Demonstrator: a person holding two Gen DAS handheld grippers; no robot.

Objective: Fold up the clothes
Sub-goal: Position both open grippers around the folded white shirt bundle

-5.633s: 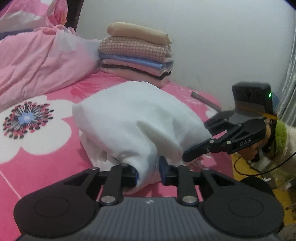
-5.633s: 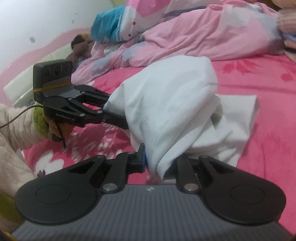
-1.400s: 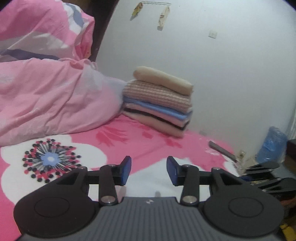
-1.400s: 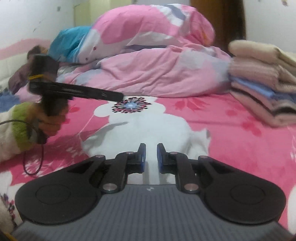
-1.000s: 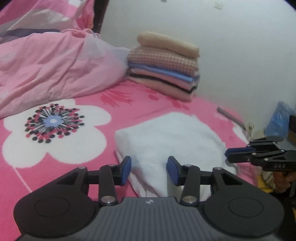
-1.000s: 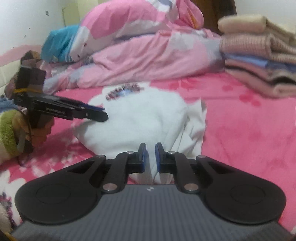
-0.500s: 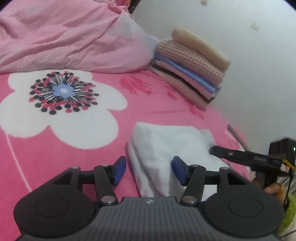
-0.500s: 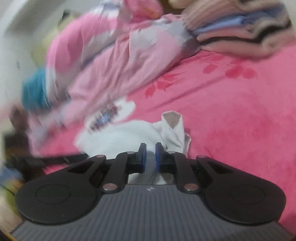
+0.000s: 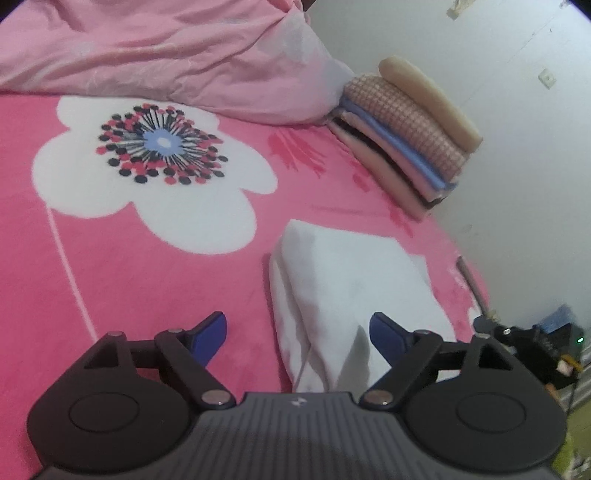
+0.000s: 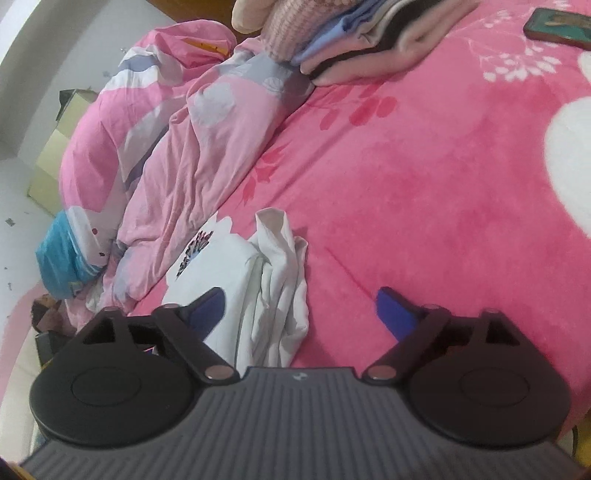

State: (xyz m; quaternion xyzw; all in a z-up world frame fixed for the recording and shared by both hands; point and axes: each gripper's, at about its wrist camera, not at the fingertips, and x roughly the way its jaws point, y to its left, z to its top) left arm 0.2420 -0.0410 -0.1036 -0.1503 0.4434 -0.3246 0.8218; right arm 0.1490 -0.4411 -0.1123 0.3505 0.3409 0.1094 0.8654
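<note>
A folded white garment [image 9: 343,291] lies on the pink flowered bed cover [image 9: 110,266]. My left gripper [image 9: 298,326] hovers low over its near end. Its jaws are opening, the cloth lies between the blue pads [image 9: 212,326], and neither pad presses on it. In the right wrist view the same garment [image 10: 275,295] shows a bunched, loose edge. My right gripper [image 10: 300,305] sits over that edge with its jaws opening wide and its pads [image 10: 391,308] clear of the cloth. The right gripper [image 9: 532,347] also shows at the bed's right edge in the left wrist view.
A stack of folded clothes [image 9: 406,147] sits by the white wall [image 9: 498,110] and is also in the right view as stack [image 10: 351,40]. A rumpled pink duvet [image 9: 166,55] fills the far side of the bed. A phone [image 10: 557,22] lies on the cover beyond the stack.
Both grippers have spread their jaws, the right one from nearly shut on the garment's edge to wide. Both views have rolled. The garment now lies folded flat on the bed.
</note>
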